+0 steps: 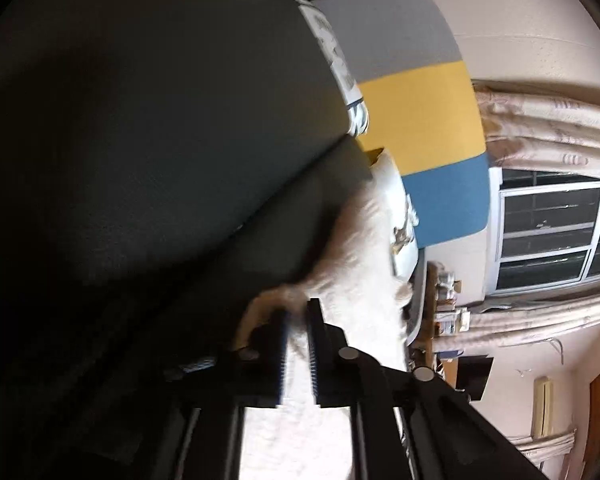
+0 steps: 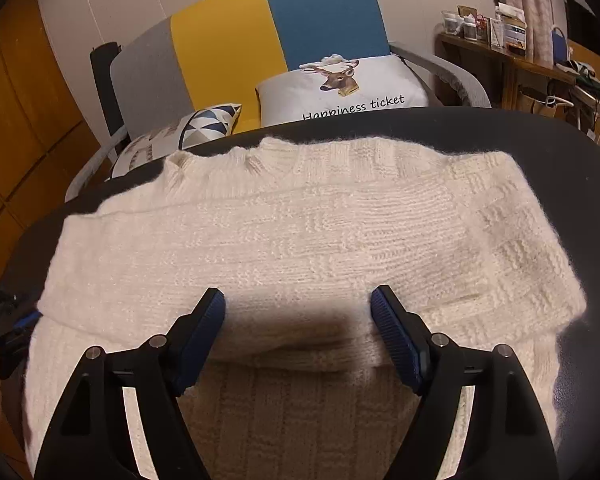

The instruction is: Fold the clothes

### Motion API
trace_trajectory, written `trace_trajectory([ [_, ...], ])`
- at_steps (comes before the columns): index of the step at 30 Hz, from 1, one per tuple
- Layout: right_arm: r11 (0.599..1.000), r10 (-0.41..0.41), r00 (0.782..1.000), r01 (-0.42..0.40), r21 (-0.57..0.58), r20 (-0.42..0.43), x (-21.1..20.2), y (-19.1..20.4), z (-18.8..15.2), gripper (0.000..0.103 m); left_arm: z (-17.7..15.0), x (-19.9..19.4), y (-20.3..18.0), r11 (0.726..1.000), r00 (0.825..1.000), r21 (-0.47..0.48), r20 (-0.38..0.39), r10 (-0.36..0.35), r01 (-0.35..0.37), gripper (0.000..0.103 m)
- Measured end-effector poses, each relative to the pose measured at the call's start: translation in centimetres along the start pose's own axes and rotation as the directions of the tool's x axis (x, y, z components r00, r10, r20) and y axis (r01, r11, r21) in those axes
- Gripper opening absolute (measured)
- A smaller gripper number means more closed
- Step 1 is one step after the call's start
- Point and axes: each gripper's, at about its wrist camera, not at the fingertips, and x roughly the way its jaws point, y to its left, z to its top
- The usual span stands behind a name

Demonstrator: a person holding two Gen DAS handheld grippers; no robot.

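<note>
Cream knit sweater (image 2: 300, 240) lies on a dark tabletop (image 2: 500, 136), filling the middle of the right wrist view. A folded layer lies across the upper and centre part of the frame, its lower edge running left to right just ahead of the fingertips; a second, ribbed layer shows beneath it at lower centre. Long axis of the folded bundle: left–right across the frame.

Right gripper (image 2: 298, 312): jaws spread wide, nothing between them, hovering over the fold edge at lower centre. Whether the pads (image 2: 396, 332) touch the knit cannot be told.

Left gripper (image 1: 298, 344): jaws narrow, clenched on a bunch of the sweater (image 1: 360, 280) at lower centre of its tilted, blurred view. In the right view it shows only as a dark shape at the left edge, by the sweater's left end.

Judgement: at least one fold is in place. The scene fits either a fold just laid with the left end about to be let go, or the left end gripped for a further fold across the long axis. The left gripper holds the cloth; the right is free, nearest the fold's mid edge.

Background: striped sofa (image 2: 260, 40), deer cushion (image 2: 340, 88).
</note>
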Motion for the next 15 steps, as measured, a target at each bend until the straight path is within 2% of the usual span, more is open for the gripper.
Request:
trace_trajectory([
  [1, 1.0, -0.001, 1.0, 0.001, -0.003, 0.0, 0.0, 0.0, 0.0, 0.08, 0.0, -0.1, -0.2, 1.0, 1.0, 0.011, -0.011, -0.009, 0.01, 0.012],
  [2, 1.0, 0.001, 1.0, -0.001, -0.005, -0.001, 0.1, 0.1, 0.0, 0.081, 0.0, -0.3, -0.5, 0.999, 0.999, 0.016, -0.028, -0.033, 0.033, 0.023],
  [3, 1.0, 0.006, 1.0, -0.006, -0.002, 0.0, 0.0, 0.0, 0.0, 0.082, 0.1, -0.7, -0.6, 0.999, 0.998, 0.013, -0.039, -0.051, 0.052, 0.026],
  [5, 1.0, 0.02, 1.0, -0.02, 0.008, 0.005, 0.0, -0.2, 0.0, 0.082, 0.1, -2.2, -0.5, 0.995, 0.995, -0.006, -0.028, -0.1, 0.1, 0.028],
  [10, 0.998, 0.055, 0.998, -0.055, 0.033, 0.016, -0.3, -0.7, 0.0, 0.082, -0.3, -5.0, -2.3, 0.979, 0.982, 0.083, 0.003, -0.188, 0.187, 0.028],
  [12, 0.997, 0.066, 0.998, -0.067, 0.042, 0.02, -0.4, -1.0, 0.0, 0.082, -0.3, -4.3, -2.9, 0.978, 0.983, 0.098, -0.02, -0.182, 0.183, 0.028],
  [15, 0.996, 0.074, 0.997, -0.076, 0.049, 0.023, -0.5, -1.1, 0.0, 0.082, -0.3, -0.7, -3.9, 0.984, 0.988, 0.11, -0.08, -0.131, 0.14, 0.029],
])
